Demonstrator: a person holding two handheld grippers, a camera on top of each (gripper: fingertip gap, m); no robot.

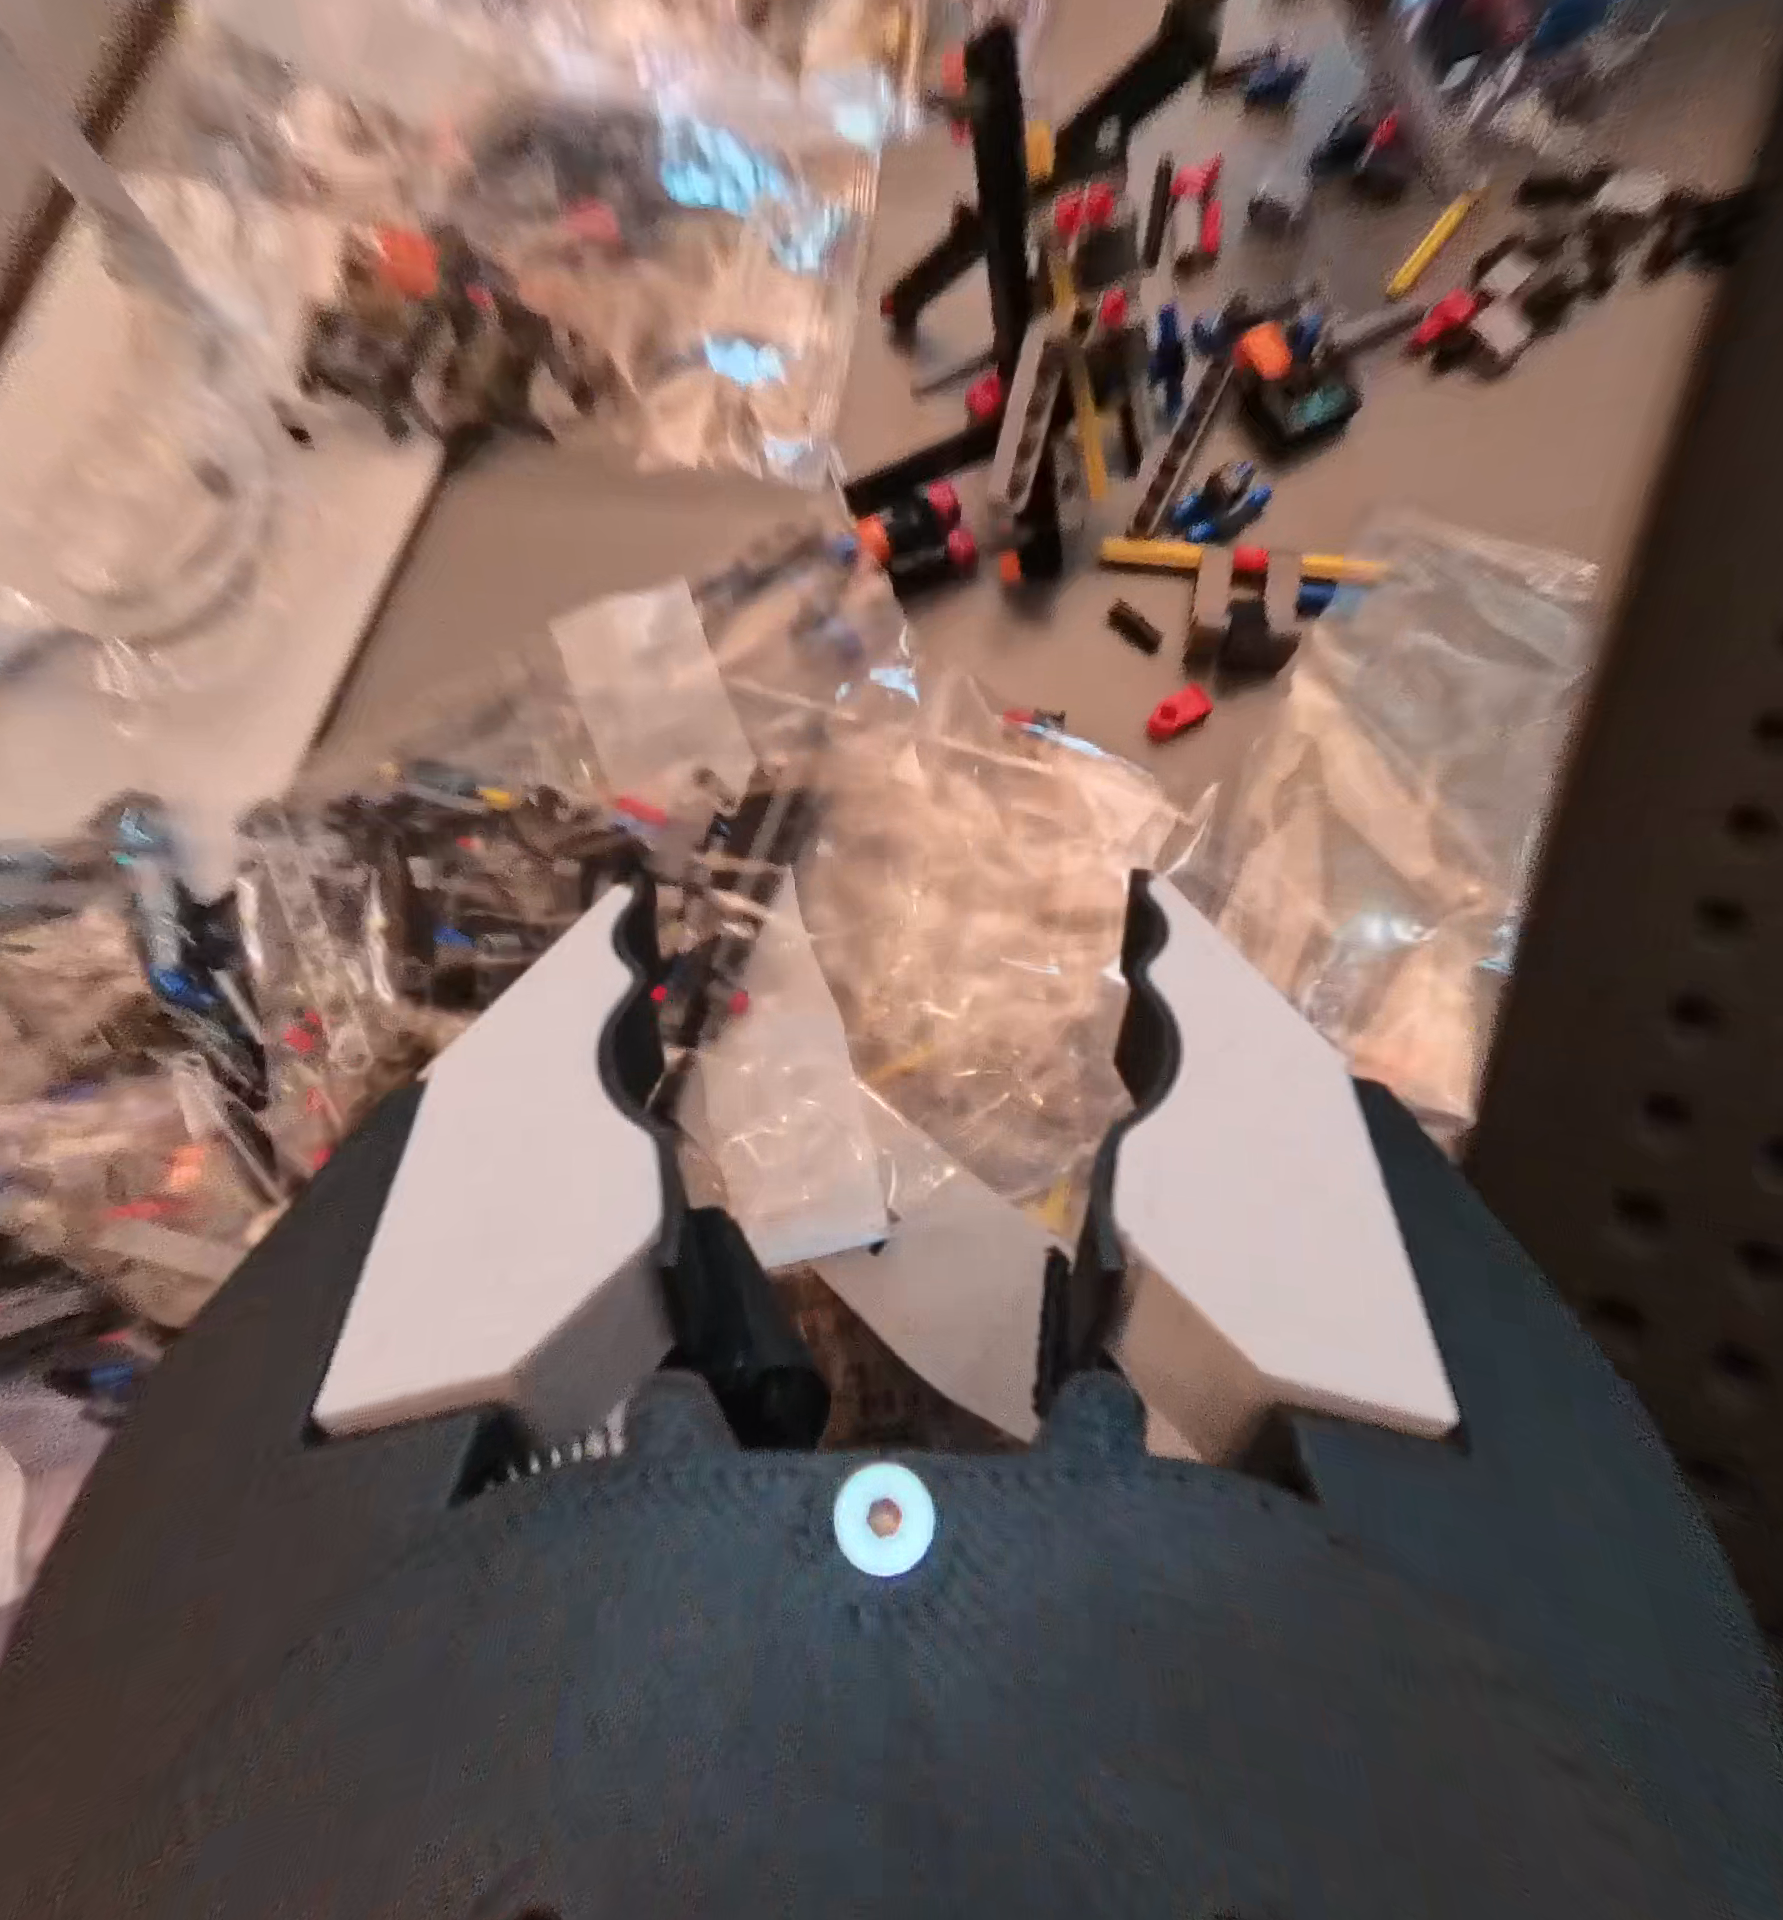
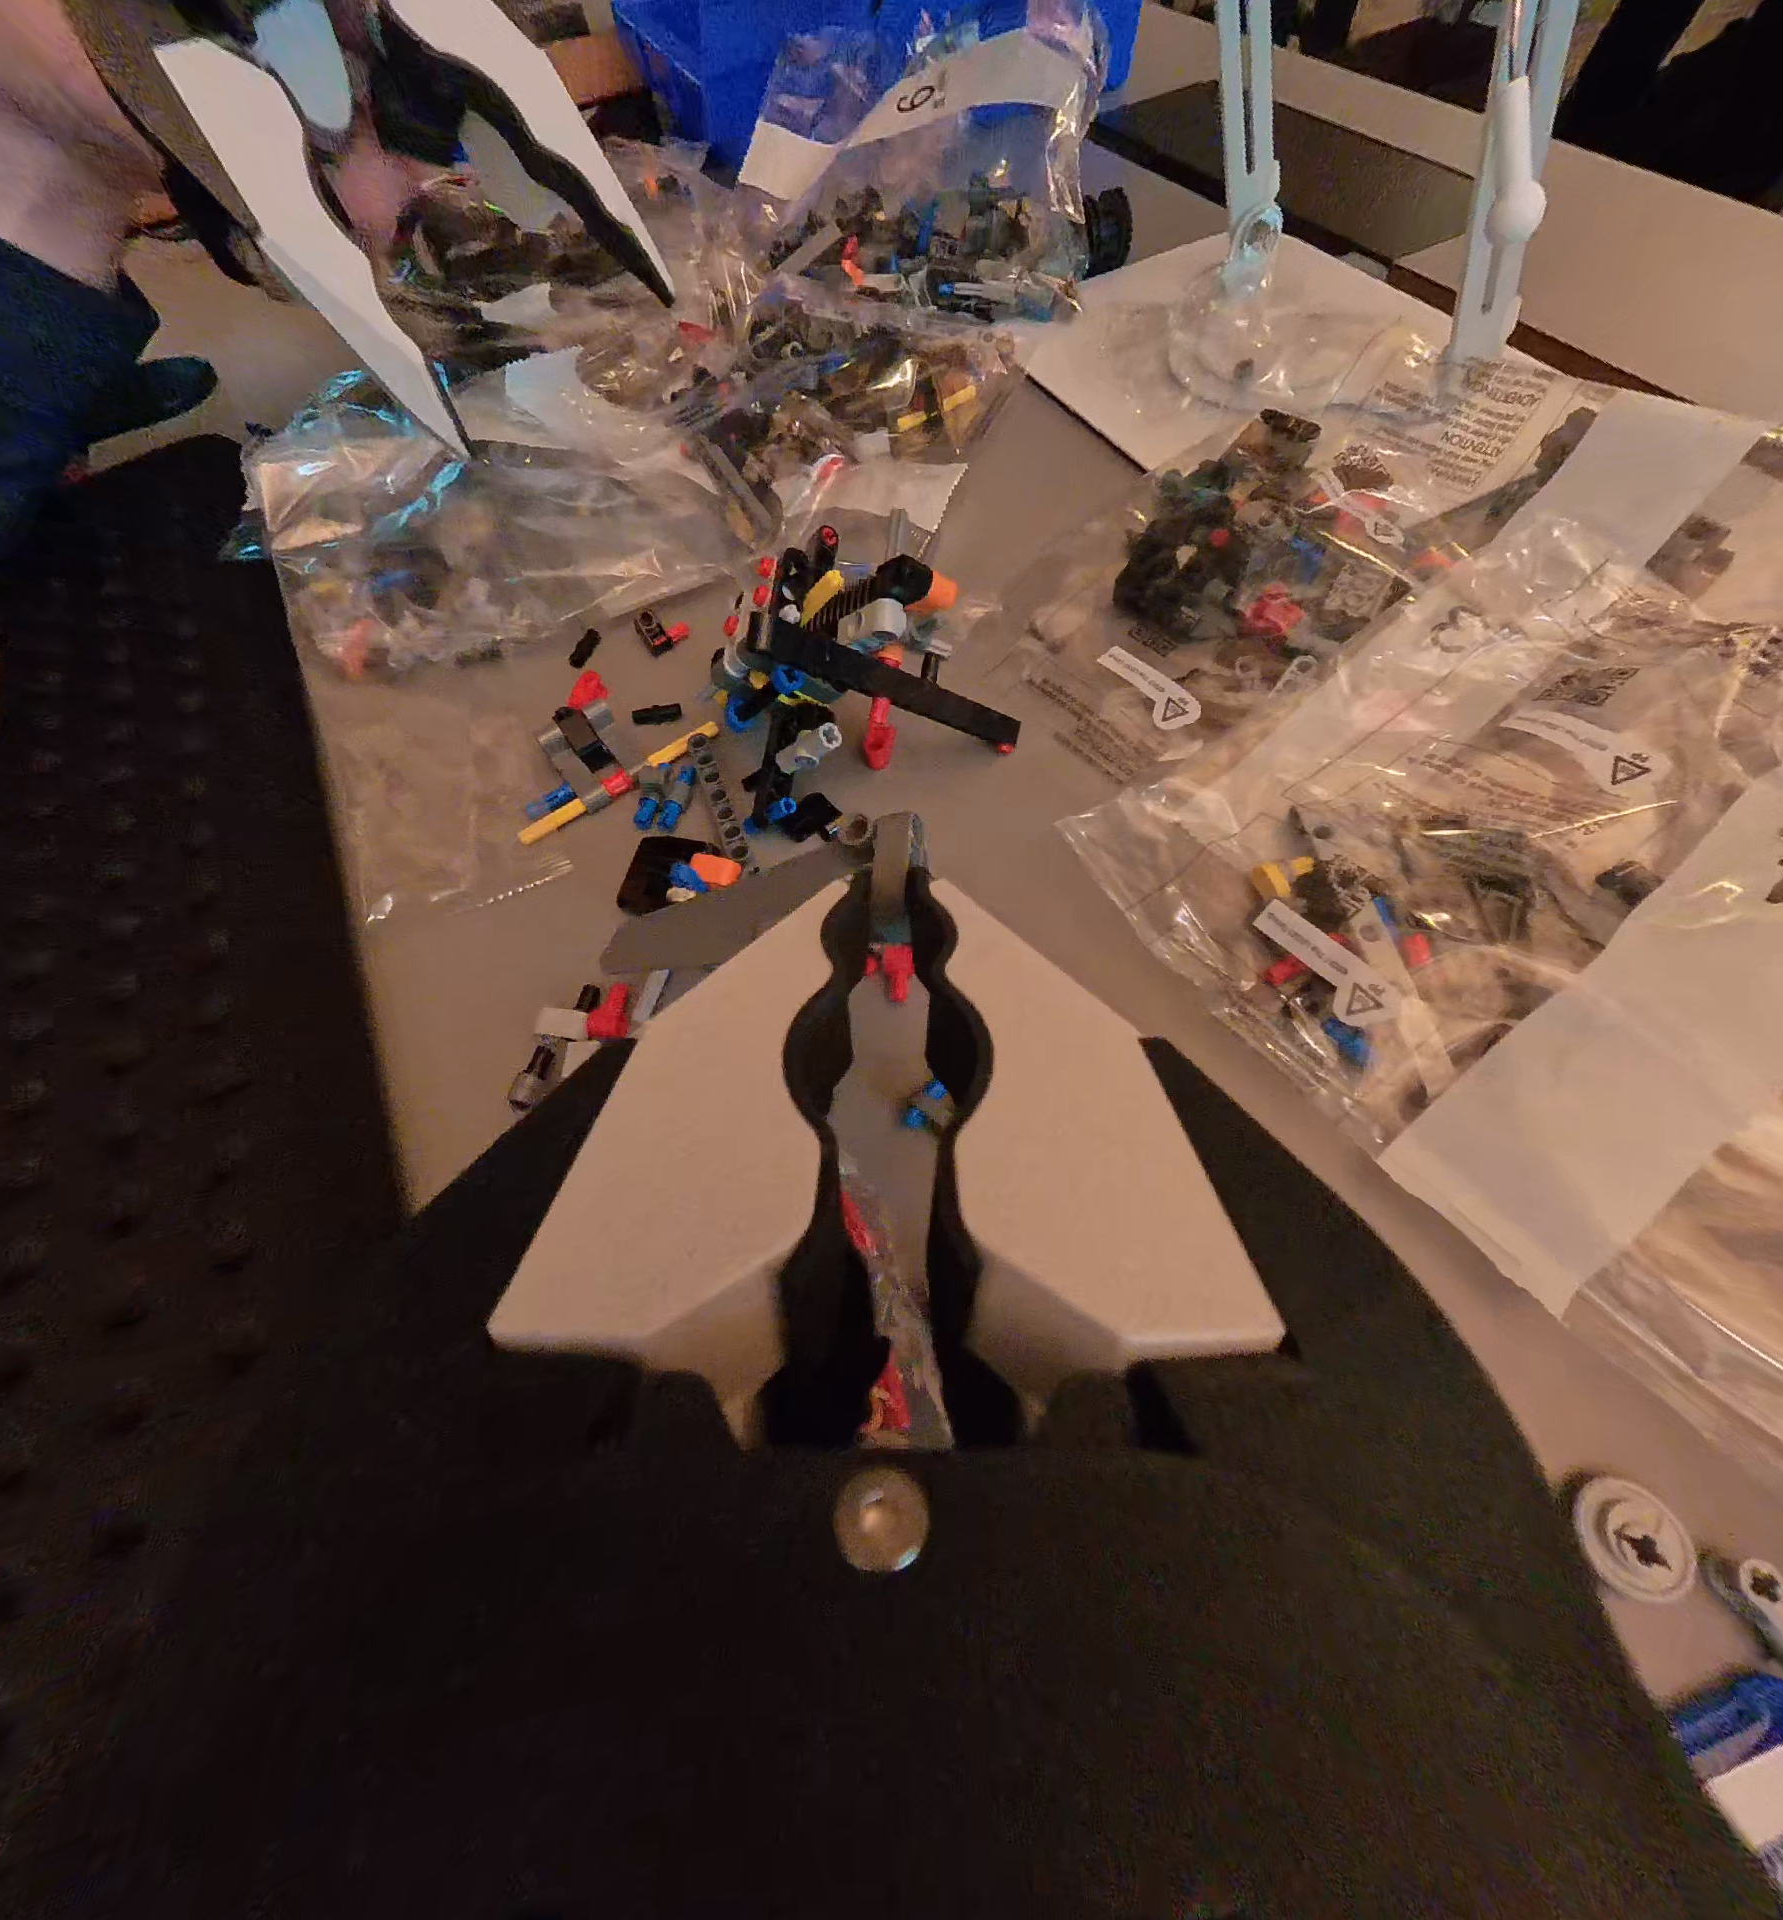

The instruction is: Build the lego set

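The right hand-held gripper [image 2: 892, 883] is closing on a grey Lego beam [image 2: 892, 852] that is sticking out past its tips, just near the loose Lego pieces [image 2: 721, 727] lying at the middle of the grey counter [image 2: 471, 987]. The left hand-held gripper [image 1: 882, 914] is standing wide open and empty above clear plastic bags of parts [image 1: 928, 935] at the far left.

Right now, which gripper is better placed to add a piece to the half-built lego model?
Probably the right gripper: it is shut on a grey lego beam just short of the half-built model. The left gripper is open over the plastic bags.
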